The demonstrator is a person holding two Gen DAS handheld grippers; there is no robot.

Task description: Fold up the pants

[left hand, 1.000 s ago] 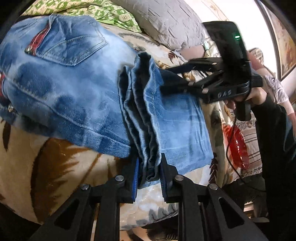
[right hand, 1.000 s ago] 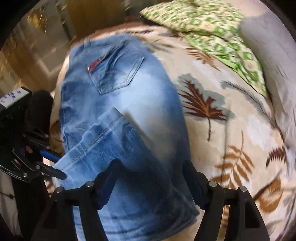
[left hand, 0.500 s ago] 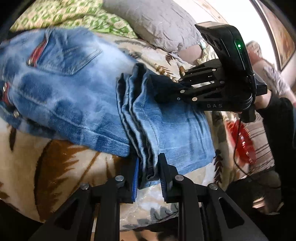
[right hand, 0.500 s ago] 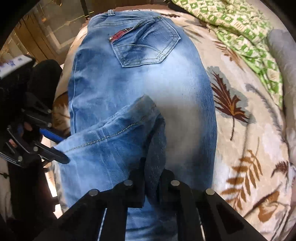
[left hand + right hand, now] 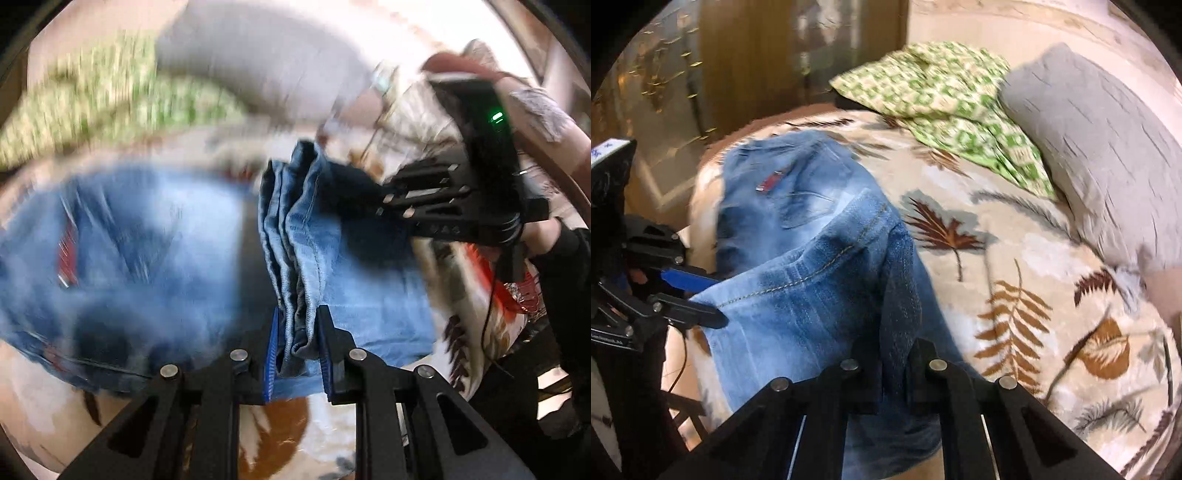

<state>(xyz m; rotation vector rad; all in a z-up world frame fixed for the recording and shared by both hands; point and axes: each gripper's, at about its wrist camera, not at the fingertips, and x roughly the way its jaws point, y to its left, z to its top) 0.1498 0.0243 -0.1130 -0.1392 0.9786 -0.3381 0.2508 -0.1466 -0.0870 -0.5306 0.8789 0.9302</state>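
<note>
Blue jeans (image 5: 129, 258) lie on a leaf-print blanket (image 5: 1015, 295); the seat with a red-tabbed back pocket (image 5: 775, 181) rests flat. My left gripper (image 5: 295, 343) is shut on the near corner of the bunched leg hems (image 5: 295, 229). My right gripper (image 5: 892, 369) is shut on the far corner of the same hem edge (image 5: 849, 266). Both hold the leg ends lifted above the seat. The right gripper also shows in the left wrist view (image 5: 384, 206), and the left gripper in the right wrist view (image 5: 713, 299).
A green patterned pillow (image 5: 945, 110) and a grey pillow (image 5: 1100, 147) lie at the head of the bed. The bed's edge runs along the left (image 5: 698, 221), with a wooden door (image 5: 775, 55) beyond. A red object (image 5: 517, 291) sits past the bed's side.
The right gripper closed on the hem edge one second to half a second ago. Both grippers have since lifted the leg ends and carried them toward the seat; the left view is motion-blurred.
</note>
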